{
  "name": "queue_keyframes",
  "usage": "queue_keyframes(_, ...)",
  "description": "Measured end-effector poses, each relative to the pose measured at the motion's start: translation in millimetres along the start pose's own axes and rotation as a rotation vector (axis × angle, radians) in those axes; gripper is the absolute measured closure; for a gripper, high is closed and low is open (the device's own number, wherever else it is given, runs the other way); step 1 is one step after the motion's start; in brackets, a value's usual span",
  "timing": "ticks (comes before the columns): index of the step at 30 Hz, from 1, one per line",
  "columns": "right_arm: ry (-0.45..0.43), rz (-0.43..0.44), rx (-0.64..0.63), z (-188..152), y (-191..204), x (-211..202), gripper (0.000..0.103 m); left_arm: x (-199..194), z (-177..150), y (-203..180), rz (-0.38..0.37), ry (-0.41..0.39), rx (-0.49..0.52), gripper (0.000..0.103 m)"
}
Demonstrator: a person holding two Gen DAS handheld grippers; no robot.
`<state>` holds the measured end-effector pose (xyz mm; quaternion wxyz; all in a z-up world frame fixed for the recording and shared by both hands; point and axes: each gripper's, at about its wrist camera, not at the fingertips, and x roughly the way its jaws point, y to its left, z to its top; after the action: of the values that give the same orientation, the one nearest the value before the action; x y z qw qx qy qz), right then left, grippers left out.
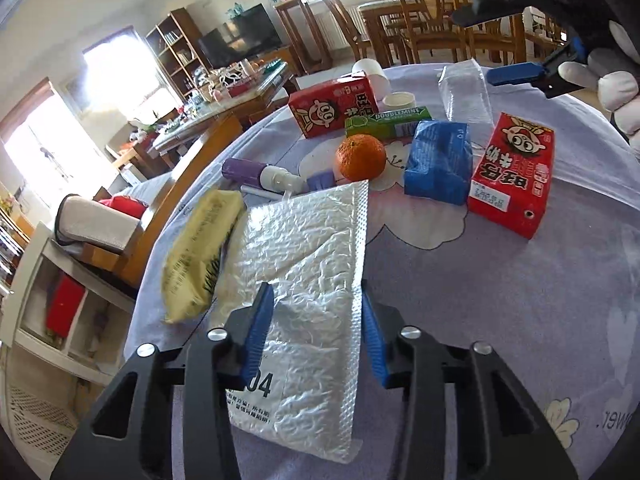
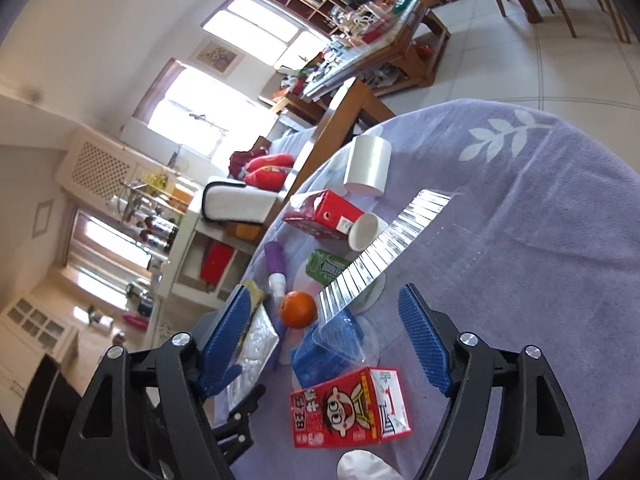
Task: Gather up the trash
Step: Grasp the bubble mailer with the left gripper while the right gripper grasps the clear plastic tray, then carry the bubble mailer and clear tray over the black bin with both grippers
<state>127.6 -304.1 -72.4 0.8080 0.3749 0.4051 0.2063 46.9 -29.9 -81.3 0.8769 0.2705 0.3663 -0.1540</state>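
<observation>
A silver bubble mailer (image 1: 304, 264) lies flat on the lilac tablecloth (image 1: 480, 300). My left gripper (image 1: 316, 338) straddles its near end, with a blue pad at each long edge; the mailer shows no crease or squeeze. Past it lie a yellow packet (image 1: 200, 256), a blue packet (image 1: 438, 164) and two red milk cartons (image 1: 514, 176) (image 1: 334, 106). My right gripper (image 2: 326, 344) stands open above the nearer red carton (image 2: 348, 404) and the blue packet (image 2: 320, 356), touching neither. A clear plastic tray (image 2: 400, 248) lies just ahead of it.
An orange (image 1: 360, 158), a green gum pack (image 1: 388, 122), a purple spray bottle (image 1: 248, 170) and white cups (image 1: 372, 70) crowd the table's far side. A gloved hand (image 1: 616, 88) holds the right gripper (image 1: 492, 44) at upper right. Wooden chairs (image 1: 432, 20) stand beyond.
</observation>
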Motion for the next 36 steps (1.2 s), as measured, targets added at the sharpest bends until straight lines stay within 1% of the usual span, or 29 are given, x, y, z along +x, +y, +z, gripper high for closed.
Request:
queue_keyframes(1, 0.010, -0.003, 0.012, 3, -2, 5, 0.034, 0, 0, 1, -0.002, -0.002, -0.002, 0.063)
queue_keyframes(2, 0.018, -0.004, 0.026, 5, -4, 11, 0.040, -2, 0, 3, -0.008, -0.008, -0.011, 0.066)
queue_keyframes(3, 0.025, 0.001, 0.035, 8, -5, 16, 0.047, -3, 0, 6, -0.015, -0.015, -0.023, 0.071)
queue_keyframes(4, 0.029, 0.003, 0.042, 10, -7, 20, 0.051, -4, 0, 10, -0.025, -0.024, -0.039, 0.075)
queue_keyframes(5, 0.031, 0.003, 0.051, 11, -9, 24, 0.060, -6, 0, 14, -0.040, -0.034, -0.059, 0.078)
queue_keyframes(6, 0.032, 0.004, 0.058, 11, -11, 27, 0.072, -7, 0, 16, -0.052, -0.040, -0.075, 0.082)
queue_keyframes(7, 0.031, 0.004, 0.063, 12, -13, 28, 0.078, -7, -1, 19, -0.061, -0.042, -0.092, 0.085)
queue_keyframes(8, 0.031, 0.002, 0.065, 12, -14, 31, 0.089, -7, -1, 22, -0.067, -0.045, -0.108, 0.087)
queue_keyframes(9, 0.030, 0.004, 0.069, 11, -16, 31, 0.095, -6, -1, 24, -0.076, -0.043, -0.121, 0.091)
queue_keyframes(10, 0.029, 0.005, 0.073, 9, -18, 31, 0.098, -6, 0, 25, -0.086, -0.041, -0.132, 0.094)
queue_keyframes(12, 0.027, 0.017, 0.077, 7, -19, 31, 0.100, -8, -2, 32, -0.117, -0.049, -0.166, 0.096)
queue_keyframes(15, 0.008, 0.036, 0.071, 3, -20, 27, 0.100, -15, -4, 47, -0.162, -0.101, -0.233, 0.097)
queue_keyframes(17, -0.007, 0.047, 0.068, 0, -17, 20, 0.100, -19, -4, 53, -0.186, -0.137, -0.264, 0.097)
queue_keyframes(19, -0.026, 0.054, 0.051, -3, -14, 8, 0.100, -24, -6, 56, -0.238, -0.166, -0.293, 0.097)
queue_keyframes(20, -0.037, 0.055, 0.038, -7, -10, -1, 0.100, -26, -6, 57, -0.250, -0.178, -0.301, 0.097)
queue_keyframes(24, -0.098, 0.053, -0.012, -19, 0, -38, 0.100, -42, -1, 51, -0.294, -0.235, -0.311, 0.097)
queue_keyframes(27, -0.155, 0.039, -0.037, -30, 0, -71, 0.099, -58, 8, 41, -0.320, -0.274, -0.300, 0.097)
queue_keyframes(32, -0.266, 0.001, -0.042, -47, -11, -130, 0.099, -81, 30, 17, -0.379, -0.329, -0.260, 0.097)
queue_keyframes(36, -0.339, -0.025, -0.037, -56, -24, -175, 0.099, -92, 49, -12, -0.427, -0.368, -0.225, 0.097)
